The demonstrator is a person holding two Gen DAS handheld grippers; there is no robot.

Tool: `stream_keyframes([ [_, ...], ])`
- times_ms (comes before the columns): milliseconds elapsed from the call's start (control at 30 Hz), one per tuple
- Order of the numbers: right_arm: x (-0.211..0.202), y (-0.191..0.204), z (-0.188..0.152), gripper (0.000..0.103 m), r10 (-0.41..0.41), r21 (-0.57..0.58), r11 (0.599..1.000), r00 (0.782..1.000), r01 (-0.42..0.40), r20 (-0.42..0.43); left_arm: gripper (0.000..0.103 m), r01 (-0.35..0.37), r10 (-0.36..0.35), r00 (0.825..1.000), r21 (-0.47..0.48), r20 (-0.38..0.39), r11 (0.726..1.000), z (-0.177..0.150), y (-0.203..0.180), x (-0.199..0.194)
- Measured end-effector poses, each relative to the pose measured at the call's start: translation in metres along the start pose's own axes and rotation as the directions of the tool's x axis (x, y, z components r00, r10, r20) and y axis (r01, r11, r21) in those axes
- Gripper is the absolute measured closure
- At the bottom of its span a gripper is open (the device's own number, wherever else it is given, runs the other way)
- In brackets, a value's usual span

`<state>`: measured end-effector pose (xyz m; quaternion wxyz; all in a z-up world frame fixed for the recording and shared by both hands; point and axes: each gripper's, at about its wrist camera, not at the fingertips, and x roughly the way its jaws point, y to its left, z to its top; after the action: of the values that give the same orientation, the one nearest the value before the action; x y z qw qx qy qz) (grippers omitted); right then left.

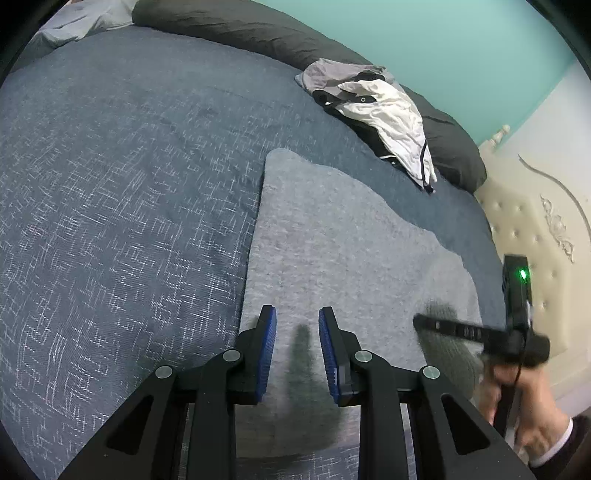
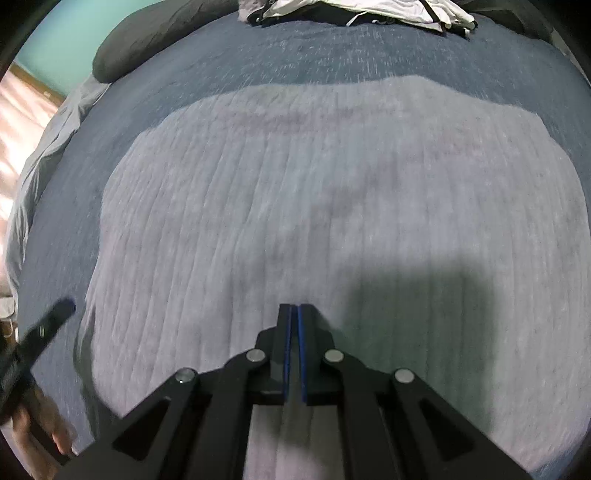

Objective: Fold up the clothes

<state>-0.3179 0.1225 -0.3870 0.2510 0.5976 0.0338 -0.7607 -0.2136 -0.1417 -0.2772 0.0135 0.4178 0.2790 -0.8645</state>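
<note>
Left gripper (image 1: 297, 319): blue-padded fingers spread apart, nothing between them. It hovers over the near edge of a grey knit garment (image 1: 332, 240), which lies flat on the dark blue bedspread (image 1: 110, 184). The garment stretches ahead of the claw and off to its right; its straight left edge runs just left of the left finger. A shadow of the claw falls on the knit between the fingers.

Right gripper (image 2: 294, 308): blue pads pressed together, only a thin slit between them, and no cloth seen in that slit. It sits above the same grey knit garment (image 2: 314, 184), which fills most of the view ahead of the claw and to both sides. The ribbing runs away from the fingers. A large dark shadow lies on the knit just right of the tips.

Farther ahead of the left claw and to its right, a crumpled pile of white, grey and black clothes (image 1: 376, 107) rests against a long dark pillow (image 1: 258, 33) at the bed's far edge. A cream tufted headboard (image 1: 535, 236) stands at far right.

In the left wrist view the right gripper appears blurred at lower right, held by a hand (image 1: 524, 402) with a white cuff.
</note>
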Motion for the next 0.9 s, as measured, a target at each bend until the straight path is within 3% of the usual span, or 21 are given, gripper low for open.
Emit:
stream_keyframes([
  [467,0.029,-0.011,0.105,0.1,-0.028,0.037,0.999,0.999,0.027,0.017,0.076,0.002,-0.002,1.0,-0.013,0.0,1.0,0.003,0.007,0.002],
  [900,0.054,-0.017,0.177,0.101,-0.048,0.04,0.998,0.998,0.047,0.041,0.076,0.014,-0.015,1.0,-0.019,-0.014,1.0,0.0,0.013,0.006],
])
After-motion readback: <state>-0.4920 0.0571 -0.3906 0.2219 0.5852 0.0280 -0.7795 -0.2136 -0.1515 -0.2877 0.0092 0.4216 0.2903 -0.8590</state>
